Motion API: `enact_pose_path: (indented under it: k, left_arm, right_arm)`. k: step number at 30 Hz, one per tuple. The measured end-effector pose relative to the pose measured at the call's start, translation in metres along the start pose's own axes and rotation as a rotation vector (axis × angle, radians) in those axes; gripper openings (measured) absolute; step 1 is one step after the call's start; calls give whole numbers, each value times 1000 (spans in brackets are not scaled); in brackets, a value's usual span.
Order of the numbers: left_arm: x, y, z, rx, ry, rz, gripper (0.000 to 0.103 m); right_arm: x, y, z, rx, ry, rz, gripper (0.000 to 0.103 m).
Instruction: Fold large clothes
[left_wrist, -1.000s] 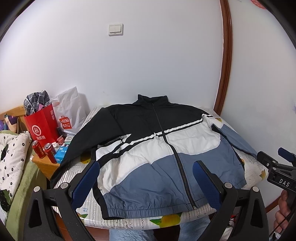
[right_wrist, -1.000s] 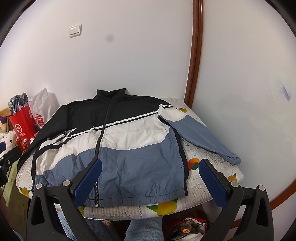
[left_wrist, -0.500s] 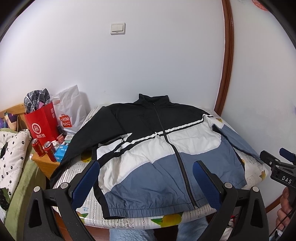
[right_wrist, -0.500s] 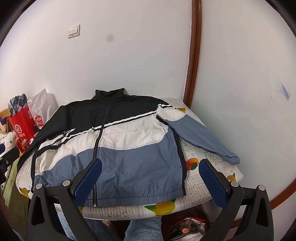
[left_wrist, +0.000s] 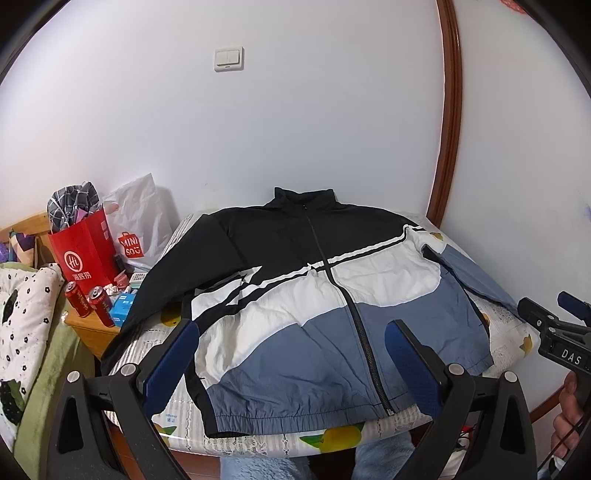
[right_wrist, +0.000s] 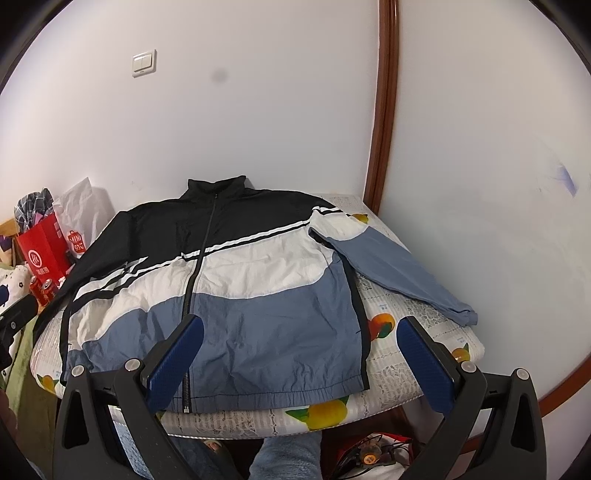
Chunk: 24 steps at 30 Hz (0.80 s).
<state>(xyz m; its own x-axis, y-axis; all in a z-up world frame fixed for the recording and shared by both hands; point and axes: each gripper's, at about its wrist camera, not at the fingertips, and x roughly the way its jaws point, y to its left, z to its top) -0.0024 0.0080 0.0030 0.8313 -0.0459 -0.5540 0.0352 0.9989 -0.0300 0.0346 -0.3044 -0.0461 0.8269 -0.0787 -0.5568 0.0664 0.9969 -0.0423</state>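
Ahead, the jacket (right_wrist: 229, 280) lies flat beyond the left gripper (left_wrist: 291, 354) and right gripper (right_wrist: 299, 350), both spread wide, empty.

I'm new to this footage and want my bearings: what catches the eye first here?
A black, white and blue jacket lies spread flat, zipped, across the fruit-print table, one blue sleeve angled out to the right. Both grippers, left and right, hover open near its hem. A red bag stands far left.
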Motion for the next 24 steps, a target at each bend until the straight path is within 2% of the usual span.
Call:
enact_pose_path:
  k: [9,13,17,20,24]
  left_arm:
    - [3,6,0,-21,5,-10,102]
    - [4,6,-4,-18,5,41,102]
    - [8,12,-3,-63,26,14,102]
    - [9,16,-3,-93,4,-15,102]
    - [14,20,-2,-116,13,-35,102]
  right_arm:
    - [0,-1,0,-1,-3,-1,103]
    - [3,-2,-2,10,-2,2,103]
    - [6,-5,-5,10,2,-4,103]
    - [6,-7,-7,7,-2,-2,103]
    - [7,-9,-6,10,-8,8,103]
